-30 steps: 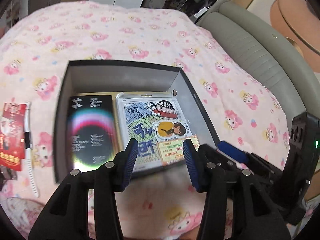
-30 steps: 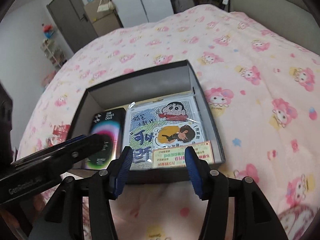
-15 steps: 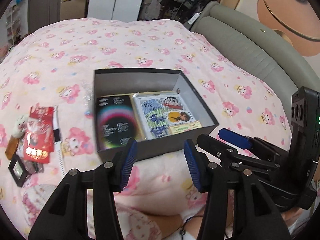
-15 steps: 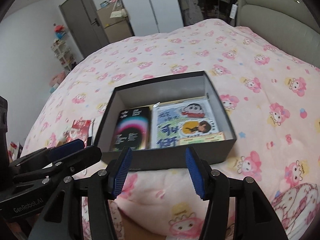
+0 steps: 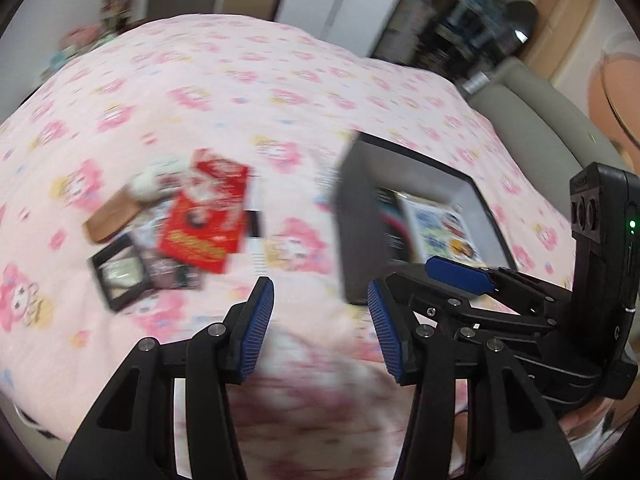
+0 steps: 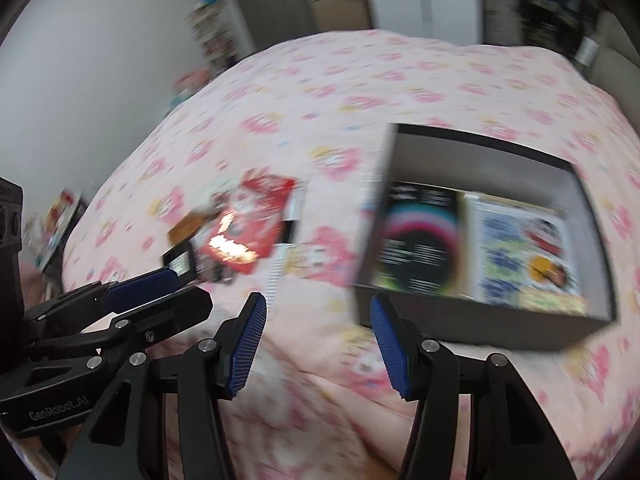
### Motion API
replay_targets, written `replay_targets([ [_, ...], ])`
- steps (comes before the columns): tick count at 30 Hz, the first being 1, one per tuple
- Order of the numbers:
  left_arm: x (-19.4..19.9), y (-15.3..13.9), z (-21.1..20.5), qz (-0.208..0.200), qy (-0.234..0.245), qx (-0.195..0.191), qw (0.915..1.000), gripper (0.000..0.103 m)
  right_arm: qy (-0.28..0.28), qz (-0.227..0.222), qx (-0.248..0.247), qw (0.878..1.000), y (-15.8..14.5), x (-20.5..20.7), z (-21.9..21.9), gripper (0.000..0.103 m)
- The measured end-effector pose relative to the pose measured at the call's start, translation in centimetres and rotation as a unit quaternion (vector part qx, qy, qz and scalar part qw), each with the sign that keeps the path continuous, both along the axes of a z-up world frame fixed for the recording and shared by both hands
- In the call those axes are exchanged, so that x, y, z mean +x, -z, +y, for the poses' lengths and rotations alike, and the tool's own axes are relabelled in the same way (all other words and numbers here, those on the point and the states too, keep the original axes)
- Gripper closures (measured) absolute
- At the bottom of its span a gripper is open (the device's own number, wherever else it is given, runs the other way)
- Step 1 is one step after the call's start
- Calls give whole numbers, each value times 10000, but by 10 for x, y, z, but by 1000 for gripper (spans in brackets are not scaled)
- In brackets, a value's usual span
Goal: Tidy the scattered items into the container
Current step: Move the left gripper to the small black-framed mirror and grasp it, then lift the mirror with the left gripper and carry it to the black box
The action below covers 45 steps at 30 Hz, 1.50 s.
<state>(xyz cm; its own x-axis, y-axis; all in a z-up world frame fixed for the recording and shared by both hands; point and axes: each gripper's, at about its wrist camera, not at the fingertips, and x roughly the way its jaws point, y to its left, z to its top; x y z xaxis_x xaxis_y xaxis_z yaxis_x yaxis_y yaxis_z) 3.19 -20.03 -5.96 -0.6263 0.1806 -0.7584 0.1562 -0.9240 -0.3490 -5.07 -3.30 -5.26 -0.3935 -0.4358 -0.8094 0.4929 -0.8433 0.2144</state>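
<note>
A dark grey box (image 5: 360,236) (image 6: 472,320) sits on the pink bed at the right, holding a black booklet (image 6: 416,236) and a cartoon sheet (image 6: 524,248). To its left lies a scattered pile: a red packet (image 5: 204,216) (image 6: 244,220), a brown block (image 5: 112,220), a small black frame (image 5: 120,276) and a white strip (image 5: 256,252). My left gripper (image 5: 320,332) is open and empty, near side of the pile. My right gripper (image 6: 318,344) is open and empty, near the box's front left corner. Both views are blurred.
The pink patterned bedspread (image 5: 240,92) covers the whole surface. A grey padded headboard (image 5: 532,120) runs along the right. White wardrobes and shelves stand beyond the far edge of the bed. The right gripper's body (image 5: 520,296) shows beside the left one.
Both grippers have swung left and pulled back from the box, so the box now sits to the right and the scattered pile has come into view centre-left. Both stay open.
</note>
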Motion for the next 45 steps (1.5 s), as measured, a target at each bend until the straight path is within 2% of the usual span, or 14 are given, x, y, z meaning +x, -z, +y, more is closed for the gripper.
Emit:
replay_targets([
  [7,23,38,-92,-182,-1003,405,9940,53,-1235,-338,302,9913,29,-13,-112,52],
  [13,27,75,-145,-348,-1481,716,9858,53,-1917,-660,613,9773,61,-22,-179,52],
  [15,25,85,-156,-385,-1597,807,9831,53,-2097,-779,701,9721,71,-27,-193,52],
  [19,20,115,-181,-563,-2039,997,9723,53,-2371,-1140,872,9608,96,-40,-222,52],
  [22,13,137,-195,-722,-2220,1092,9662,55,-2511,-1171,1063,9549,109,-45,-238,52],
  [30,4,168,-202,-923,-2328,1491,9566,75,-2826,-1721,1221,9358,137,-60,-268,54],
  [32,4,167,-200,-930,-2297,1534,9566,76,-2847,-1868,1188,9327,142,-64,-271,63],
  [34,5,159,-194,-898,-2191,1462,9605,80,-2931,-1798,1180,9316,141,-62,-272,78],
  [36,7,148,-187,-818,-2094,1411,9641,81,-2983,-1788,1037,9318,136,-57,-268,80],
  [41,7,103,-162,-490,-1747,1176,9763,81,-2642,-1492,776,9497,111,-47,-237,80],
  [45,-4,63,-126,-213,-1159,1126,9866,81,-2247,-1188,343,9665,74,-35,-188,80],
])
